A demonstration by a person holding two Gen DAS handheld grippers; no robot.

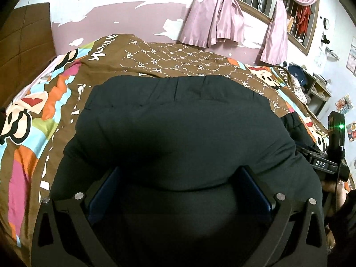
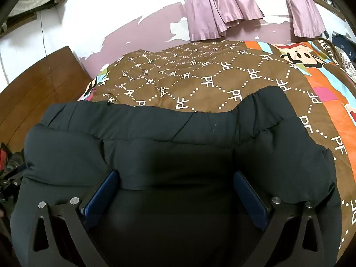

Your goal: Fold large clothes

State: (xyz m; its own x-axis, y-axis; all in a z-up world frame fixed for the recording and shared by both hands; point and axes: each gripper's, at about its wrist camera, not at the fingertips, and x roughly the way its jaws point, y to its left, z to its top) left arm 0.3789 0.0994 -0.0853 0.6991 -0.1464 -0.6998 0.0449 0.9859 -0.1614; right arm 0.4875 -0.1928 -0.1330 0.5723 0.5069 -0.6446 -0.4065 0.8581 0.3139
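One dark padded garment (image 1: 182,133), bulky, spread over one bed (image 1: 33,115). One brown patterned blanket (image 2: 200,75) under it, with cartoon monkey faces along the border: three countable in the left wrist view, one clear in the right wrist view. Two grippers: left gripper (image 1: 180,191) with two blue pads, right gripper (image 2: 175,191) with two blue pads; four round metal pins show on each. One wooden headboard (image 2: 40,84). One barred window (image 1: 262,2), with two knotted bunches of pink curtain (image 1: 213,13). One round wall clock (image 1: 326,23). One green indicator light (image 1: 340,125).
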